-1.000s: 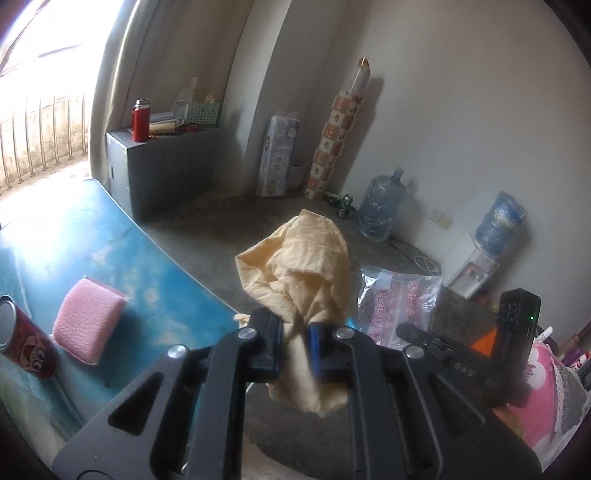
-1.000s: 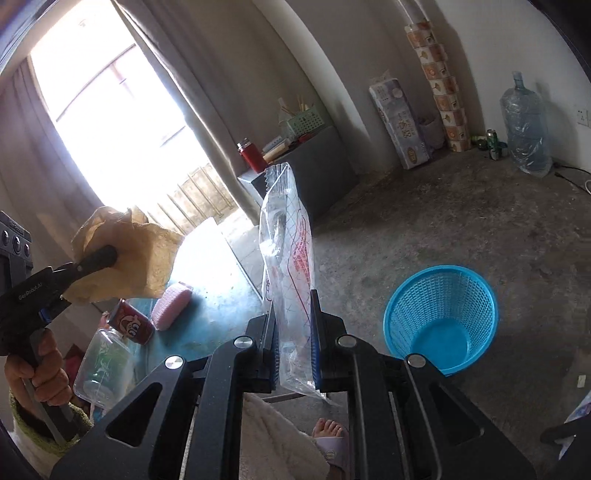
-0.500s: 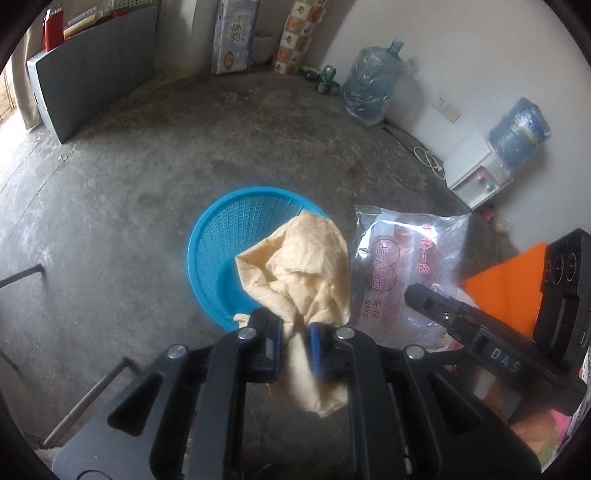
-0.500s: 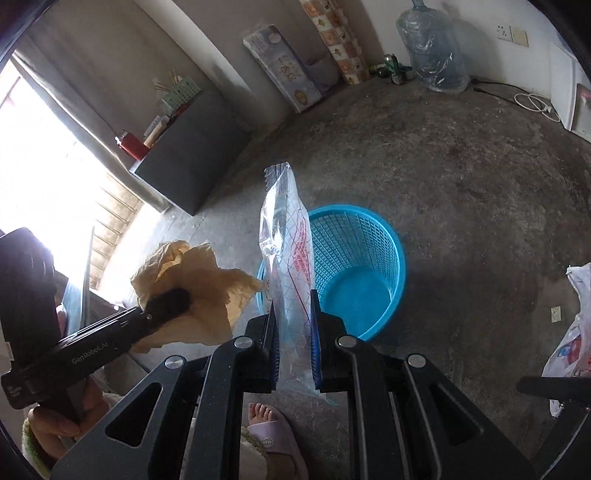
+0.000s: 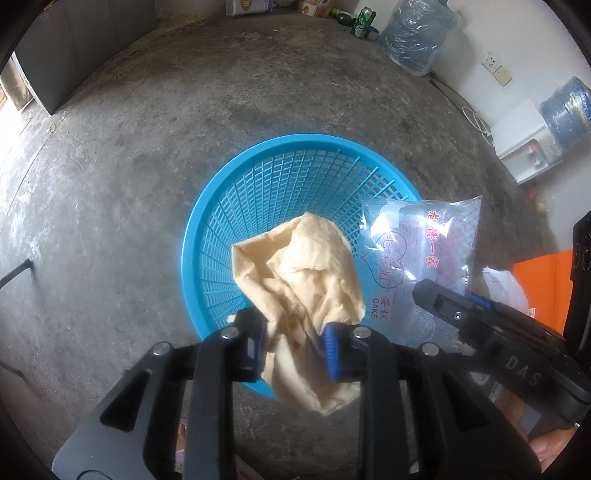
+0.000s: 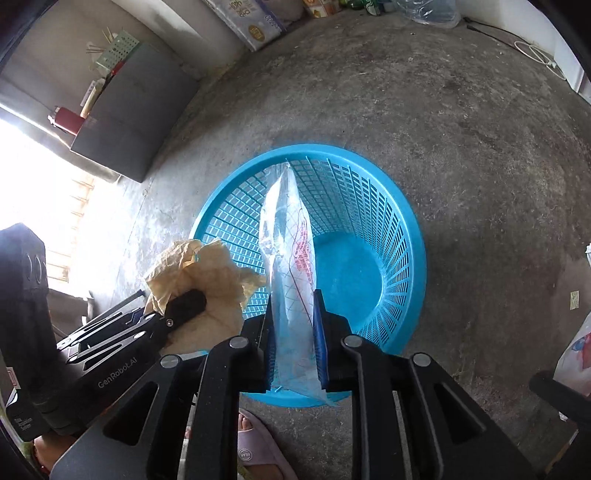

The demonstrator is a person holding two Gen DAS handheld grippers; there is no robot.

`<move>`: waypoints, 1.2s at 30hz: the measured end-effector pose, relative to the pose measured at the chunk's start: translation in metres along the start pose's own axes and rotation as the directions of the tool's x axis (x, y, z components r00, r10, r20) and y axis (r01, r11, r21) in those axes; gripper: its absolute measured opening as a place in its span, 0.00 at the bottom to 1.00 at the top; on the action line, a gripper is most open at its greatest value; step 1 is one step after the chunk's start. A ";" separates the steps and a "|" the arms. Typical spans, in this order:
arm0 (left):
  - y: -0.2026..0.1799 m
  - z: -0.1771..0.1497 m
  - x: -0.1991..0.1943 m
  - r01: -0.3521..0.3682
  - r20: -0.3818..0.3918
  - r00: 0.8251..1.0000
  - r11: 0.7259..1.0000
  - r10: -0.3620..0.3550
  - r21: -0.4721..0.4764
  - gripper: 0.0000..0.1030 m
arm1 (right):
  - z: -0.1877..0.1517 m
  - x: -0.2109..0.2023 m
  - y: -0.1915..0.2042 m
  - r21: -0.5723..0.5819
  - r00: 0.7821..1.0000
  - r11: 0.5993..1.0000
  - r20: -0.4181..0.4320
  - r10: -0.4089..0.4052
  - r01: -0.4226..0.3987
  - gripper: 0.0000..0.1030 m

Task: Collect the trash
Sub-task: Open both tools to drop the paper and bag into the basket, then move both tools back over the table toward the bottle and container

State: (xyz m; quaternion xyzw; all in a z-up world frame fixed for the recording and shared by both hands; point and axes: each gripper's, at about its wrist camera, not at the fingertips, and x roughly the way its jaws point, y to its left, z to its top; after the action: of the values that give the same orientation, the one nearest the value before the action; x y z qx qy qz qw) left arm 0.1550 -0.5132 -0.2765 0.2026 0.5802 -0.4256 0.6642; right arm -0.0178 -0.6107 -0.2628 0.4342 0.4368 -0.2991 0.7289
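A blue mesh waste basket [image 5: 295, 155] stands on the concrete floor; it also shows in the right wrist view [image 6: 399, 236]. My left gripper [image 5: 295, 338] has its jaws parted a little around a crumpled beige paper [image 5: 295, 269], right above the basket's near rim. In the right wrist view the same paper [image 6: 210, 269] sits at the basket's left rim. My right gripper [image 6: 293, 328] has its jaws slightly apart with a clear plastic cake bag [image 6: 288, 258] between them, over the basket. The bag also shows in the left wrist view [image 5: 417, 251].
A grey cabinet [image 6: 133, 110] stands by the bright window. Water bottles [image 5: 417, 29] and a white dispenser [image 5: 524, 147] line the far wall, with a cable on the floor. My slippered foot [image 6: 251, 439] is below the basket. An orange item [image 5: 543, 284] lies at right.
Both grippers swung from the table side down over the blue basket. Both pairs of jaws, tight before, now stand wider apart around the paper and the bag.
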 end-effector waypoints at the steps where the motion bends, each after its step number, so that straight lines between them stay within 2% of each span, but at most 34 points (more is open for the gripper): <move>1: 0.002 0.001 0.001 -0.005 0.004 1.000 1.000 0.005 0.002 0.38 | 0.004 0.004 -0.001 -0.006 1.000 1.000 0.001 -0.008 0.008 0.29; 4: 0.010 0.006 0.004 0.006 0.027 1.000 1.000 -0.006 -0.007 0.47 | 0.009 0.007 0.001 -0.026 0.999 0.999 0.012 -0.037 0.037 0.38; 6: 0.015 0.008 0.002 0.023 0.041 0.999 0.999 -0.022 -0.027 0.50 | 0.012 0.006 0.001 -0.030 0.999 0.999 0.024 -0.045 0.046 0.40; 15: 0.023 0.011 -0.018 0.041 0.096 0.995 0.998 -0.036 -0.052 0.60 | 0.003 -0.017 -0.012 0.008 0.995 0.998 0.078 -0.057 0.056 0.41; 23: 0.020 0.010 -0.060 0.119 0.170 0.980 0.988 -0.102 -0.095 0.65 | -0.016 -0.055 -0.023 0.017 0.991 0.999 0.128 -0.048 0.046 0.41; 28: 0.001 -0.004 -0.112 0.183 0.236 0.958 0.981 -0.165 -0.057 0.66 | -0.030 -0.091 -0.021 0.011 0.985 1.000 0.174 -0.017 0.016 0.41; 30: -0.015 -0.016 -0.140 0.194 0.263 0.947 0.981 -0.186 -0.004 0.66 | -0.039 -0.107 -0.018 -0.003 0.981 1.000 0.193 0.000 0.001 0.42; 33: -0.038 -0.041 -0.190 0.210 0.325 0.919 0.975 -0.222 0.072 0.70 | -0.054 -0.134 -0.009 -0.029 0.975 1.000 0.222 0.015 -0.009 0.50; 36: -0.046 -0.070 -0.241 0.247 0.385 0.886 0.966 -0.259 0.080 0.73 | -0.072 -0.162 0.004 -0.085 0.967 0.996 0.252 0.019 0.002 0.59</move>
State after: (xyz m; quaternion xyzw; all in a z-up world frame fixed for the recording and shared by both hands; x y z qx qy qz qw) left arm 0.0846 -0.4061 -0.0563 0.0456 0.4505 -0.5487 0.7028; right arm -0.1128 -0.5352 -0.1340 0.3632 0.3507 -0.3302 0.7975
